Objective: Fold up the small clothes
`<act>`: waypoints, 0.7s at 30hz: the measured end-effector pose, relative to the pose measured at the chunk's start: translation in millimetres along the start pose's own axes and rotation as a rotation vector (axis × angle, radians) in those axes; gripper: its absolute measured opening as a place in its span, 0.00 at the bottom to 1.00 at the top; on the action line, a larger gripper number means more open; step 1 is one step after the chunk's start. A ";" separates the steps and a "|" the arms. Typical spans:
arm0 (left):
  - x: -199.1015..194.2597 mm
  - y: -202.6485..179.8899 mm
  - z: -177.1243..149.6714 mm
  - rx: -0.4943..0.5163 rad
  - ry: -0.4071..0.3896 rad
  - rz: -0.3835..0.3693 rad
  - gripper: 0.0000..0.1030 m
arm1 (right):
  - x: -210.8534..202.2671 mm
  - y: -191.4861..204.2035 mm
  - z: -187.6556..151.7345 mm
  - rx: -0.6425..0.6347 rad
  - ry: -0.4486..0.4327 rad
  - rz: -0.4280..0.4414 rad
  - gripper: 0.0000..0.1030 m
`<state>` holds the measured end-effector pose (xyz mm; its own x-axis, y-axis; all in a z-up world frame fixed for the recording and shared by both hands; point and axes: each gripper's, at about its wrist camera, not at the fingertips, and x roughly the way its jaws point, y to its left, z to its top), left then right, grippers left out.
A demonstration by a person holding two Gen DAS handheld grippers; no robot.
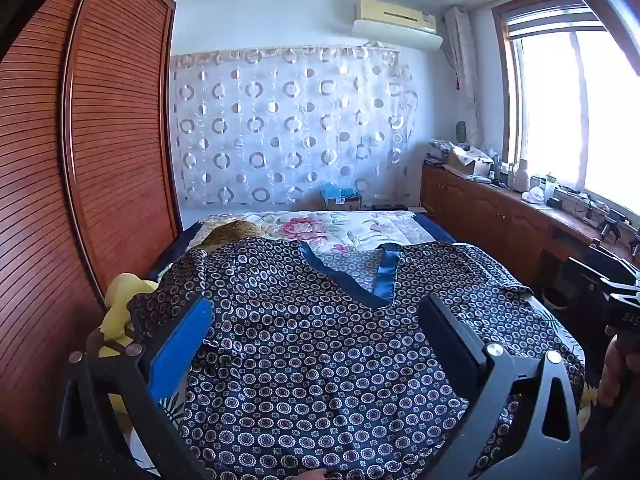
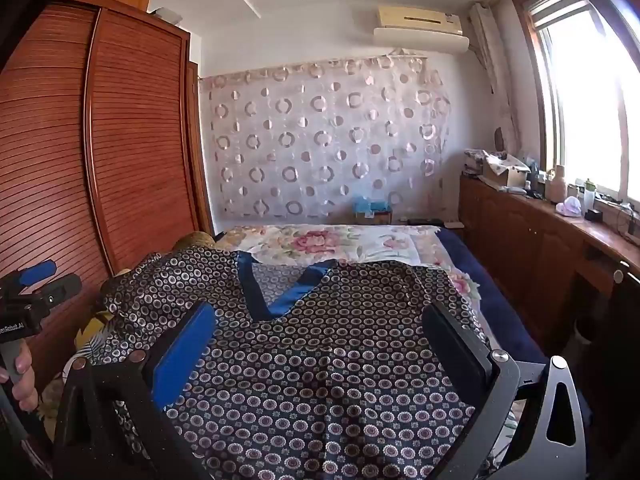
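A dark blue shirt (image 1: 320, 340) with little circles all over it lies spread out on the bed (image 1: 400, 224). Its blue V neck (image 1: 344, 280) points toward the near end of the bed. The shirt is not folded yet.

The left gripper (image 1: 316, 336) hangs over the middle of the shirt. Its fingers (image 1: 180, 344) are wide apart and hold nothing. The right gripper (image 2: 324, 340) hangs over the shirt too, a bit more to the right. Its fingers (image 2: 184, 352) are also wide apart and hold nothing.

I think the next job is to grab an edge or a sleeve and fold it over.

Things could go wrong here. The cloth looks shiny and smooth, so it may slip out of the fingers if they only pinch a little bit. The shirt has bumps and wrinkles, so a fold may come out crooked. On the left side a sleeve (image 1: 176, 292) hangs close to a yellow thing (image 1: 120, 304) at the edge of the bed. A hard pull could drag the whole shirt, or push that yellow thing off the bed.
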<state>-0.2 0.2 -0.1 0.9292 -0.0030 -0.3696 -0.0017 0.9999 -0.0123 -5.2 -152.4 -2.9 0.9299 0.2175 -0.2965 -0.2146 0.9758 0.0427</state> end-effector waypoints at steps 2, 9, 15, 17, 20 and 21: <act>0.7 0.1 0.3 0.004 0.007 0.004 1.00 | -0.5 -0.1 -0.2 0.014 -0.014 0.010 1.00; -0.6 -0.4 6.0 0.005 0.013 0.010 1.00 | -1.5 -2.0 1.4 0.015 -0.012 0.020 1.00; -3.8 -1.9 1.4 0.017 -0.004 0.015 1.00 | 0.4 -0.3 0.2 0.014 -0.013 0.015 1.00; -3.6 -2.0 1.5 0.019 -0.005 0.017 1.00 | 1.2 -0.7 -0.2 0.012 -0.014 0.013 1.00; -3.8 -3.3 1.4 0.021 -0.005 0.018 1.00 | 2.8 -0.2 -1.0 0.010 -0.012 0.012 1.00; -3.8 -3.5 1.4 0.022 -0.005 0.018 1.00 | 2.7 -0.1 -1.1 0.010 -0.012 0.011 1.00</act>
<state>-3.2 -3.2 2.7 0.9311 0.0150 -0.3645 -0.0105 0.9998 0.0144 -2.9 -151.9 -4.7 0.9311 0.2282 -0.2845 -0.2216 0.9735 0.0558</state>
